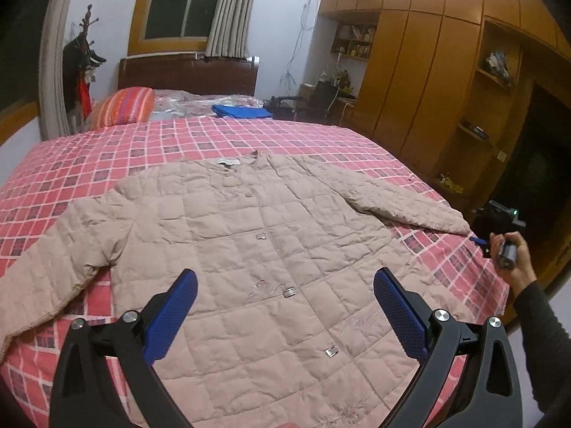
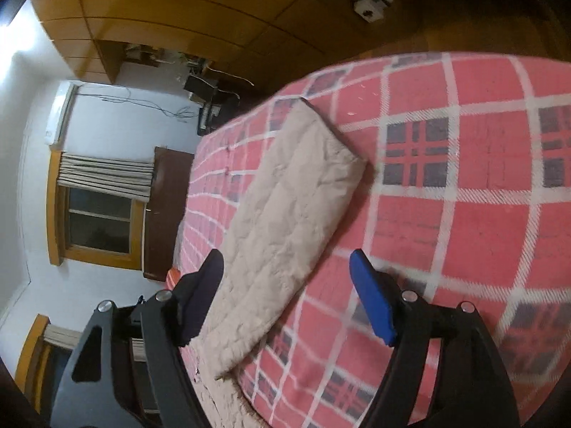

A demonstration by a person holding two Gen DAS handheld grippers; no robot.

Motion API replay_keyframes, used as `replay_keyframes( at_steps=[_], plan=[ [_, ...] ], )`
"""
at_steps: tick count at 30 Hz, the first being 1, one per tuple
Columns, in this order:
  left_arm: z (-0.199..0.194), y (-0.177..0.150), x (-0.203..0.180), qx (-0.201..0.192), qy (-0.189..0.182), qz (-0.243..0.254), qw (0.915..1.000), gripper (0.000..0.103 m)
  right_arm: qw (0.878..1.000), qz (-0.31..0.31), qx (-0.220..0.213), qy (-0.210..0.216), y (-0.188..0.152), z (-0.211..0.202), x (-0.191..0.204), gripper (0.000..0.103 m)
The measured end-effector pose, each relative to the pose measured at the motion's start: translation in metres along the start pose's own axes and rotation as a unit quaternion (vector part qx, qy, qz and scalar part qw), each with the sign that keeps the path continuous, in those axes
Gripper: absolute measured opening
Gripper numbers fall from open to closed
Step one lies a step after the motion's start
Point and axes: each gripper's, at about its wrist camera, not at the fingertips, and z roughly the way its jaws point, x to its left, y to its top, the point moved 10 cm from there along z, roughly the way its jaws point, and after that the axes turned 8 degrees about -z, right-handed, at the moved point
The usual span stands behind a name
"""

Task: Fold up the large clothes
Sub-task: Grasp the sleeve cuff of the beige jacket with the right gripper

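A beige quilted jacket with metal clasp fasteners [image 1: 249, 242] lies spread flat, front side up, on a bed covered by a pink-and-white checked bedspread with dark plaid squares [image 1: 321, 139]; the collar points to the far side and the hem lies nearest the camera. Both sleeves are extended outward: the left one runs down toward the near left edge of the bed, and the right sleeve [image 2: 285, 221] reaches toward the right edge, its cuff resting flat on the bedspread. The left gripper [image 1: 285, 285] is held above the lower front of the jacket, its blue-padded fingers [image 1: 171, 317] spread wide apart and holding nothing. The right gripper [image 2: 285, 271] is turned on its side close above the right sleeve, fingers likewise spread with the sleeve seen between them; contact with the fabric cannot be confirmed. In the left wrist view, a hand [image 1: 514, 256] in a dark sleeve grips the right tool's handle just beyond the sleeve cuff at the right edge of the bed. At the far end of the bed lie a striped orange-red pillow [image 1: 125, 107] and a folded blue cloth [image 1: 239, 110]. A wooden wardrobe with open shelves [image 1: 428, 71] lines the right wall, and a window with a beige curtain [image 1: 185, 3] sits behind the dark headboard.
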Motion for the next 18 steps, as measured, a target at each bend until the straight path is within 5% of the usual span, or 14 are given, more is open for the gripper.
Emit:
replay_keyframes(
  at_steps=[13, 18],
  plan=[
    [0.028, 0.013, 0.021, 0.017, 0.004, -0.047, 0.9987, 0.099, 1.000, 0.019, -0.023, -0.004, 0.046, 0.034, -0.020, 0.051],
    [0.031, 0.016, 0.033, 0.022, 0.014, -0.064, 0.9976, 0.099, 1.000, 0.001, -0.016, -0.002, 0.057, 0.047, -0.019, 0.023]
  ],
)
